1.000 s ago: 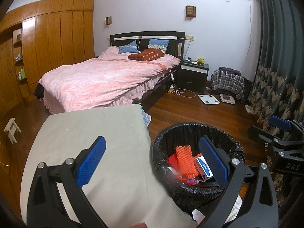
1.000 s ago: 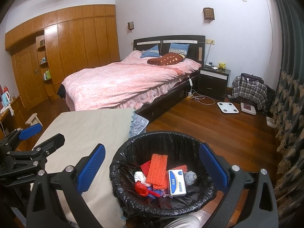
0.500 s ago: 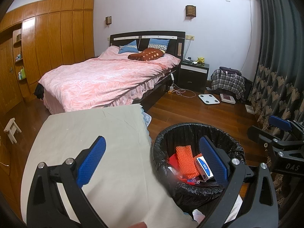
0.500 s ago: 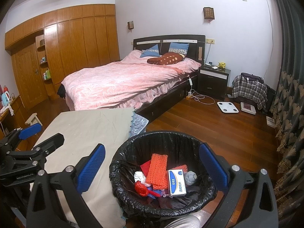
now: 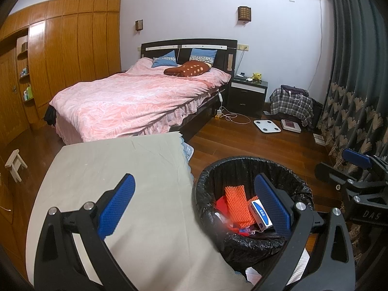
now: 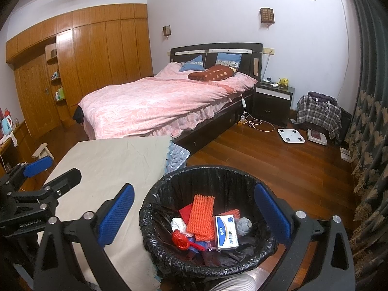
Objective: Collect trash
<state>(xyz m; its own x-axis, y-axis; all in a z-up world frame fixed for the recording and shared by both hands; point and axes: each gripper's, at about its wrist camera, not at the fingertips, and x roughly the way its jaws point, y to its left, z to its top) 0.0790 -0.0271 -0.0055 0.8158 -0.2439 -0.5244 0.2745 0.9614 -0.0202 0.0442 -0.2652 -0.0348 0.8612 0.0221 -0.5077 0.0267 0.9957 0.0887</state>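
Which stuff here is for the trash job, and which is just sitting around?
For the job:
- trash bin
- orange foam net
- blue-and-white box
- red wrapper

Just lying about:
- bed
- bathroom scale
- wooden stool

Both wrist views bedward (shared bin (image 5: 245, 169))

The trash bin (image 6: 169, 262) has a black plastic liner, thin, crinkled and a little glossy. Inside, the orange foam net (image 6: 201, 215) looks soft and ribbed, and the white-blue box (image 6: 226, 232) is smooth cardboard. The tabletop (image 5: 121, 169) is covered with matt beige cloth, slightly wrinkled. The floor (image 6: 278, 165) is glossy polished wood, and the wardrobe (image 6: 101, 55) has shiny wooden panels. The left claw (image 5: 194, 203) and the right claw (image 6: 194, 211) have rough blue rubber-like pads on matt black plastic frames with bright metal screws.
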